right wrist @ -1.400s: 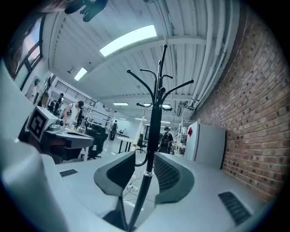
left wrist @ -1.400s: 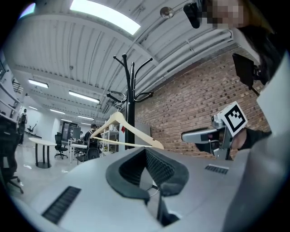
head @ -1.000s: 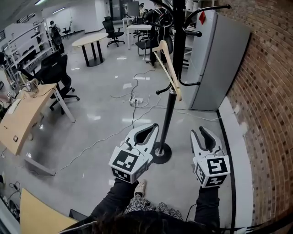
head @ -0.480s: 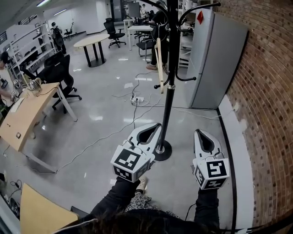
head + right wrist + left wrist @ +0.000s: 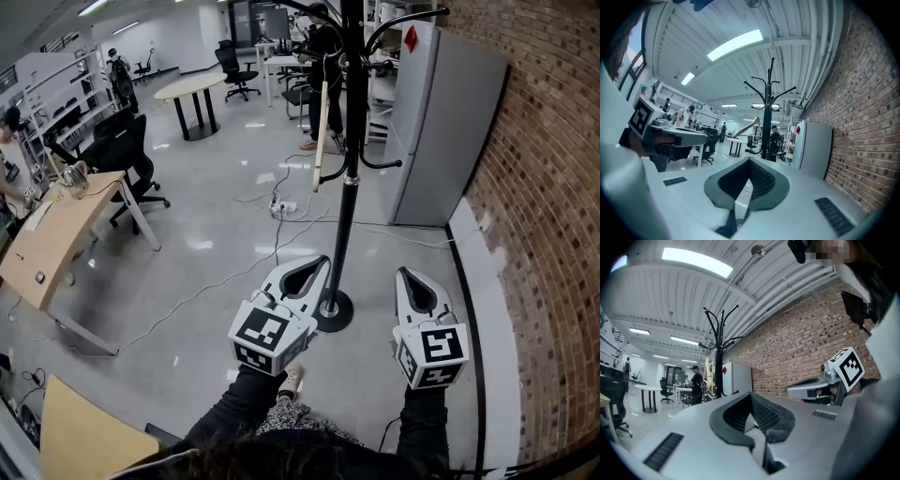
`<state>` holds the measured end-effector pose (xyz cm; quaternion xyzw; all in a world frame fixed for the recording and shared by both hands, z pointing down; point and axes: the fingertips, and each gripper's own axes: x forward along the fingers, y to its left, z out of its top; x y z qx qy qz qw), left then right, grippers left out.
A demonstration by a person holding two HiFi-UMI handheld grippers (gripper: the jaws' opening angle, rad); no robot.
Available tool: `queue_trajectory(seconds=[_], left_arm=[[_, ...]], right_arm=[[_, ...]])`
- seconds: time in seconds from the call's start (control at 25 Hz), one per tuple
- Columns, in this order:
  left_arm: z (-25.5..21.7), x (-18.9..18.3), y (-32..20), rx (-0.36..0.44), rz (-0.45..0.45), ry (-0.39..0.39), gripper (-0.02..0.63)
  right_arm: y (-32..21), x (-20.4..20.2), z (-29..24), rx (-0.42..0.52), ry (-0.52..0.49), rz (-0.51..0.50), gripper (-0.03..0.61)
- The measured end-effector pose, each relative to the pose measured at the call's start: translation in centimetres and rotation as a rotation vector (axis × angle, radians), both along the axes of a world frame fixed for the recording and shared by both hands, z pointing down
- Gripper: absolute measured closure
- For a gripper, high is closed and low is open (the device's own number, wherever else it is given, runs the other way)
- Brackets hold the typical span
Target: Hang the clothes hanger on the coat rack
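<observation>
1. At the 9 o'clock edge of the head view, a wooden counter (image 5: 47, 239) stands on the grey floor (image 5: 216, 272), well apart from the rack.
2. The left tongs (image 5: 316, 262) sit low in the frame at about 7 o'clock. Their own view shows the jaws together with nothing between them. Only that view also shows the other tongs side-on, at 3 o'clock.
3. The clothes hanger (image 5: 320, 136) hangs on the coat rack (image 5: 345, 216), just left of the pole, near 12 o'clock of the head view. There it shows edge-on, as a narrow pale strip. The right gripper view shows what that one does not: a sloping wooden shoulder at 9 o'clock of the pole.
4. The coat rack stands upright and black. Only the head view shows its round base (image 5: 330, 314) on the floor, between the two tongs. The gripper views show its curved top hooks against the ceiling.
5. The right tongs (image 5: 405, 275) are at 3 o'clock of the base, with jaws together and empty.
6. A grey cabinet (image 5: 436, 122) stands at 1 o'clock against the brick wall (image 5: 544, 234), which fills the 3 o'clock side.
</observation>
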<state>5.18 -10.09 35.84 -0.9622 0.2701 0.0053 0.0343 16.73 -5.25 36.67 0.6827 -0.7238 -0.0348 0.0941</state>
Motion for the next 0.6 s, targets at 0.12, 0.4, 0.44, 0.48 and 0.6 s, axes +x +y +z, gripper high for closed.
queue_trajectory(seconds=[0.12, 0.4, 0.44, 0.48, 0.6], left_arm=[[0.0, 0.0, -0.3, 0.001, -0.01, 0.001, 0.609], [0.0, -0.2, -0.5, 0.0, -0.021, 0.004, 0.609], [0.0, -0.1, -0.6, 0.001, -0.023, 0.004, 0.609], [-0.1, -0.1, -0.6, 0.002, -0.024, 0.004, 0.609], [-0.1, -0.1, -0.7, 0.003, -0.029, 0.005, 0.609]], right_arm=[[-0.2, 0.4, 0.1, -0.003, 0.001, 0.006, 0.569], [-0.2, 0.9, 0.3, -0.009, 0.001, 0.02, 0.57], [-0.3, 1.0, 0.3, -0.009, 0.001, 0.021, 0.569], [-0.3, 1.1, 0.3, -0.009, 0.001, 0.022, 0.569], [-0.4, 1.5, 0.2, -0.009, 0.0, 0.026, 0.569]])
